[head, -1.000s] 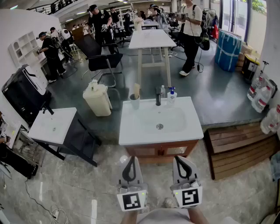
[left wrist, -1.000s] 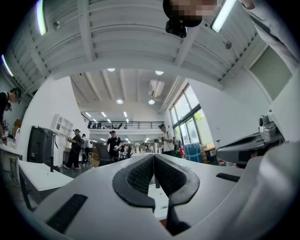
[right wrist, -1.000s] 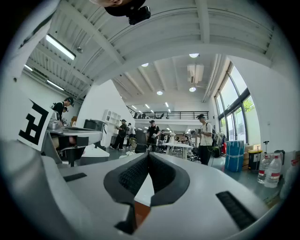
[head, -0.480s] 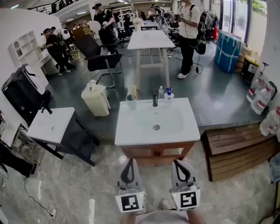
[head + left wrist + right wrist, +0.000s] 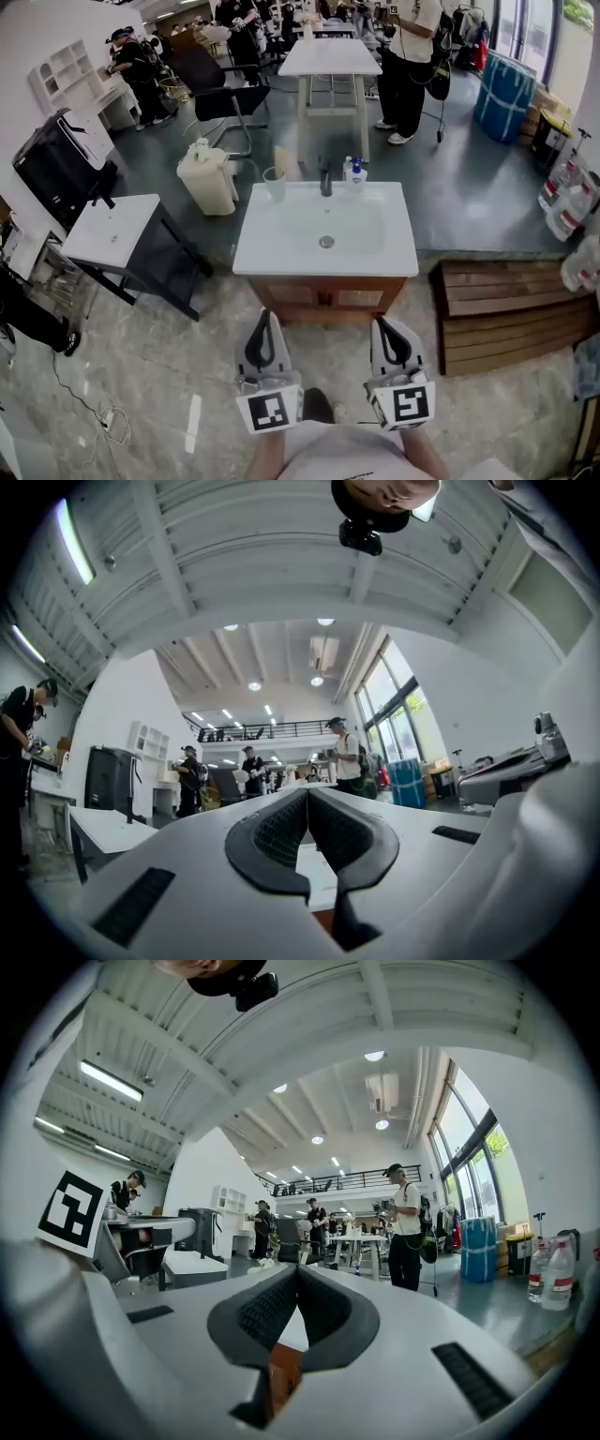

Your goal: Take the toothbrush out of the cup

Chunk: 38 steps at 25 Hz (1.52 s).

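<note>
A clear cup (image 5: 274,185) stands on the back left corner of the white sink counter (image 5: 267,253). A pale toothbrush (image 5: 281,163) sticks up out of it. Both grippers hang in front of the vanity, short of its front edge and far from the cup. My left gripper (image 5: 265,316) is shut with nothing between its pads (image 5: 281,829). My right gripper (image 5: 384,325) is shut and empty too, its pads (image 5: 272,1309) meeting at the tip. In both gripper views the jaws point level across the room, and the cup is not visible.
A faucet (image 5: 325,178) and a soap bottle (image 5: 354,170) stand at the back of the basin. A small white table (image 5: 112,230) and a beige canister (image 5: 208,178) are at the left. A wooden pallet (image 5: 511,314) lies at the right. People stand by a white table (image 5: 330,56) behind.
Both grippers and the head view have moved toward the sink vanity, which now lies closer and lower in the picture. The jaws stayed shut.
</note>
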Motion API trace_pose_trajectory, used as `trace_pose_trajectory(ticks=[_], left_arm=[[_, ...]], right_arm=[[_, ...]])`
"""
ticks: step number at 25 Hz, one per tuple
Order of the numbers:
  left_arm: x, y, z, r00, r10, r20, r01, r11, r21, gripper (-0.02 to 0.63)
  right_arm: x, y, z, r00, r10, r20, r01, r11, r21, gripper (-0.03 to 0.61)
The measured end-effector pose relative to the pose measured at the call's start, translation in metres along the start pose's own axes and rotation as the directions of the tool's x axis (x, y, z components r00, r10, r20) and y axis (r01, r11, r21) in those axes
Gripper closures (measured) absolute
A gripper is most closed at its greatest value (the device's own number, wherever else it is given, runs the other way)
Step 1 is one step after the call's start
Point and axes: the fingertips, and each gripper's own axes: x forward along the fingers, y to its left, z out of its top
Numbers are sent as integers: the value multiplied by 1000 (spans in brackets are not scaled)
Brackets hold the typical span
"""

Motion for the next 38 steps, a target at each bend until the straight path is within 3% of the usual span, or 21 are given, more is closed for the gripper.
trace_pose_trajectory(ticks=[9,16,26,34,38], left_arm=[[20,-25,8,999,-20,40,20,1000,5,595],[71,-17,-2,996,-46,73,48,999,-19,595],[183,31,-15,988,-85,128,92,994,-55,595],[280,72,-21,976,-138,168,142,990,-16,595],[327,86,-37,976,-165,143,167,986,-2,595]], right_arm=[[12,-13,10,997,56,50,-52,996,-67,566],[50,-30,6,999,15,46,-10,994,-109,566],[181,-24,0,997,20,71,-13,995,-98,566],[294,-26,6,999,-9,50,14,996,-91,566],[337,-34,6,999,-29,46,34,994,-101,566]])
